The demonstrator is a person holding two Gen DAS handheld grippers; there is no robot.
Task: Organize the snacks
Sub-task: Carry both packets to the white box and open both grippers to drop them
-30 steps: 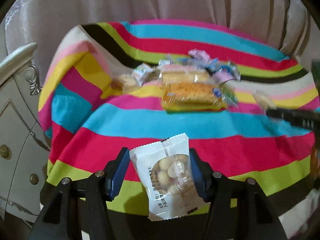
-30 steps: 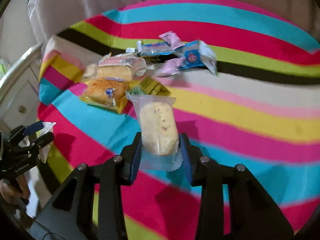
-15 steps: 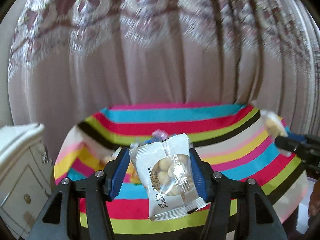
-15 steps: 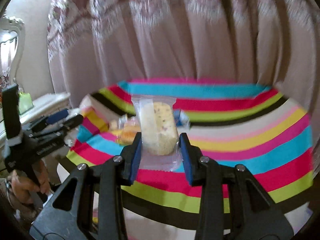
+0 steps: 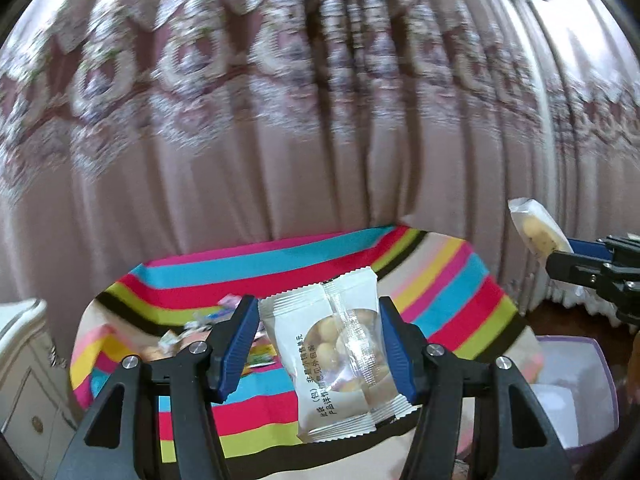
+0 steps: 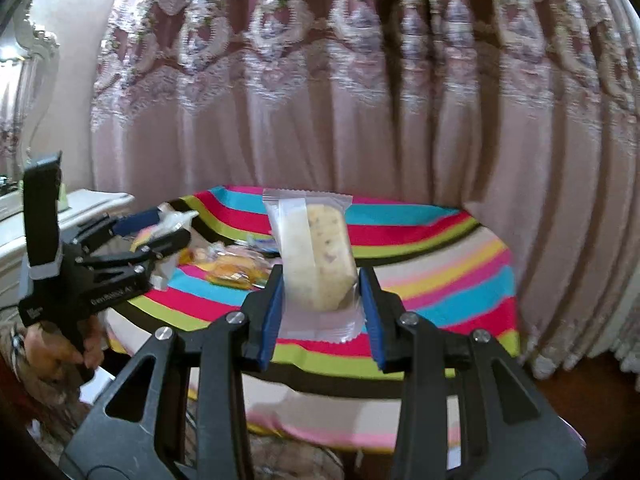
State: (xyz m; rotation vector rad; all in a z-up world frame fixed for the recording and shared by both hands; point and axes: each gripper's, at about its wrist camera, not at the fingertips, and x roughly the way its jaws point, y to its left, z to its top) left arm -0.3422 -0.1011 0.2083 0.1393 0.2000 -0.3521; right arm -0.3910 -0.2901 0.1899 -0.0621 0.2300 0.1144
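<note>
Chinese print on white snack packet [image 5: 335, 364]

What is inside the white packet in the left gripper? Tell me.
Through its clear window the white packet, clamped in the left gripper, shows small round pale balls. The white printed wrapper hides the rest, so no count.

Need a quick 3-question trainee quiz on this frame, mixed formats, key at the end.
1. True or false: the left gripper is empty.
2. What does the right gripper hold? A) white packet of round snacks B) clear-wrapped cake bar C) nothing
3. Fill in: the remaining snack pile lies on the ____ cloth.

Key
1. False: it is shut on the white packet of round snacks.
2. B: the clear-wrapped cake bar sits upright between its pads.
3. Striped.
</note>
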